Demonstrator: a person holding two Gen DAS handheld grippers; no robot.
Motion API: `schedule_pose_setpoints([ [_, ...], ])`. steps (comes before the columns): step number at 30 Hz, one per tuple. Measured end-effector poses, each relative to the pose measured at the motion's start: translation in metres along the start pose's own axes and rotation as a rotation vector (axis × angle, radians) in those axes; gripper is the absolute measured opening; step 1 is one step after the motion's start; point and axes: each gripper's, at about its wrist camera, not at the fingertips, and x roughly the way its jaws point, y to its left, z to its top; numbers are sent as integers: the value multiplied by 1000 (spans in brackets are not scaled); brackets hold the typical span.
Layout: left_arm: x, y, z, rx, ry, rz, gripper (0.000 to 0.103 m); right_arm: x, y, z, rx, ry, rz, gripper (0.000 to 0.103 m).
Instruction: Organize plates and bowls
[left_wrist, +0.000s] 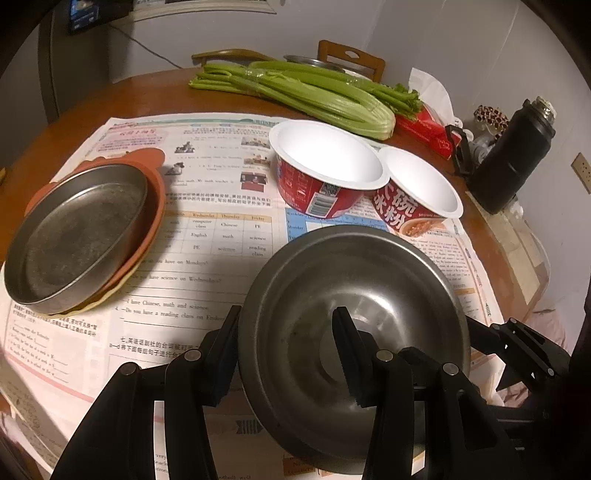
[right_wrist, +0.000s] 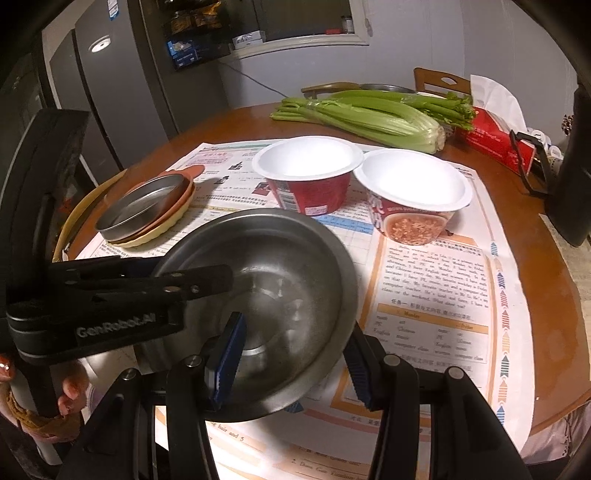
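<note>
**On the bench's left side the plates are stacked; the bowls are still loose**

At the left of the newspaper (left_wrist: 207, 229) that covers the bench (left_wrist: 110, 96), a steel plate (left_wrist: 77, 236) sits in an orange plate (left_wrist: 155, 192), which lies on a cream plate (right_wrist: 162, 232). That half of the job looks finished.

The bowls are not yet gathered. Two red paper bowls (left_wrist: 325, 158) (left_wrist: 417, 181) stand rim to rim at the far middle, not nested. The steel bowl (left_wrist: 369, 280) is nearest, apart from them and in hand.

The left gripper (left_wrist: 287, 314) straddles its left wall and the right gripper (right_wrist: 297, 323) its right wall. On each, the jaws stand apart. One pad is just outside the rim and the other is well inside the bowl, so no clamp on the wall shows. My guess is that the steel bowl and the paper pair still have to be brought into one pile.

Hard to make out:
- Whether the steel bowl's base rests on the paper or is raised; its underside is hidden.
- The cream plate, which shows only as a sliver.
- A metal dish (left_wrist: 314, 61) behind the celery (left_wrist: 303, 96), mostly covered, so I cannot tell if it belongs to the task.
- The right edge, where the black flask (left_wrist: 513, 155) blocks what lies past it.
</note>
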Motion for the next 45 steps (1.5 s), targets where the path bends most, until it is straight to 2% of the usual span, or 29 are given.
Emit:
schedule_pose_setpoints([
  [10,-20,-2,2,5,-45,-2,50,-19,-11,6,52,-56,2,52],
  [17,-32,-1,7,5,-70,-23,50,-32,-18,13,104,-89,38,52],
  [22,-38,-5,23,27,-95,-29,50,-33,-20,21,138,-88,75,52],
  [32,-27,-6,60,65,-96,-19,50,-10,-30,48,222,-66,150,52],
  [45,11,9,112,30,-59,7,50,44,-37,92,294,-12,137,52],
])
